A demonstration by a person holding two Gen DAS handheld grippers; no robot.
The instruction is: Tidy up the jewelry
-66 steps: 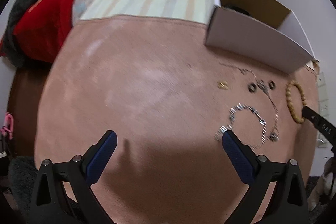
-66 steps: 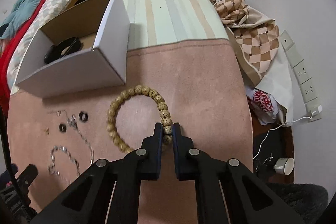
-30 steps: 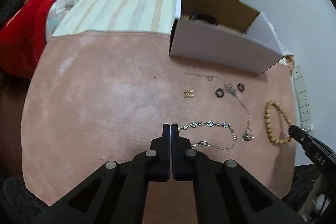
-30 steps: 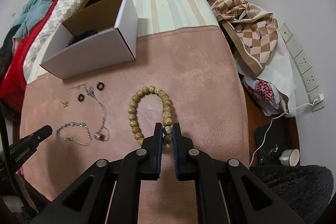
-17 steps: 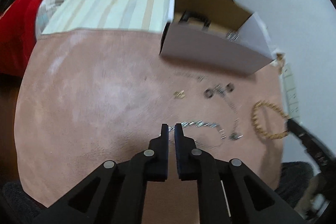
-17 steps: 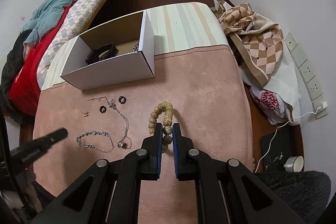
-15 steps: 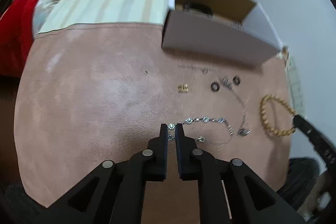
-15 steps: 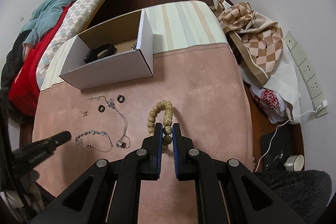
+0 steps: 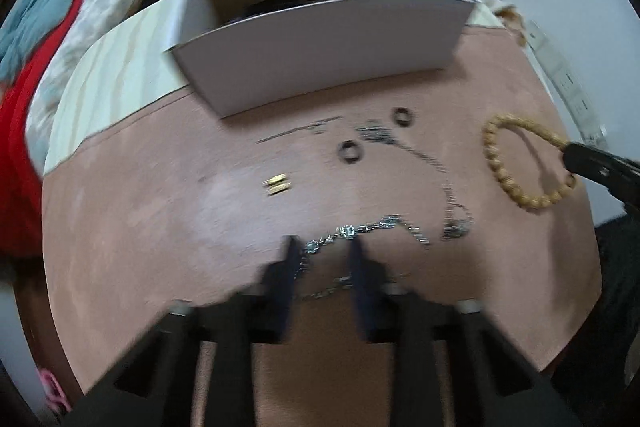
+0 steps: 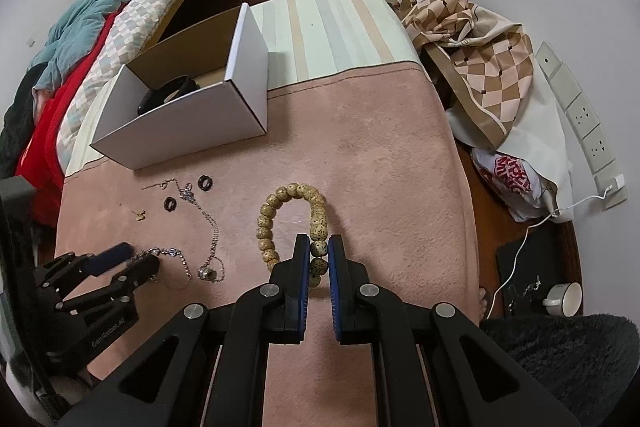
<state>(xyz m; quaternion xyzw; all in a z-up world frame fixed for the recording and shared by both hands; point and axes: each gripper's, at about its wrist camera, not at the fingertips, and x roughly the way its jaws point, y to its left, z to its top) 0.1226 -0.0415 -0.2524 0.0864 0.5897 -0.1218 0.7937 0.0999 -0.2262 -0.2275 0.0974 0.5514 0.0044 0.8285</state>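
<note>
We work on a pink blanket (image 10: 380,155) near a bed (image 10: 120,11). Our right gripper (image 10: 319,251) pinches the bead bracelet (image 10: 276,219); our left gripper (image 9: 322,255) gapes over the silver chain (image 9: 360,229).

The right gripper (image 10: 319,247) is black plastic with blue pads (image 10: 305,269) inside its two fingers and round silver screws on top. The left gripper (image 10: 132,259) looks the same, with small white letters printed on its side.

Open pink blanket (image 10: 384,163) right of white box (image 10: 200,115), small jewelry (image 10: 188,195) scattered just before box
</note>
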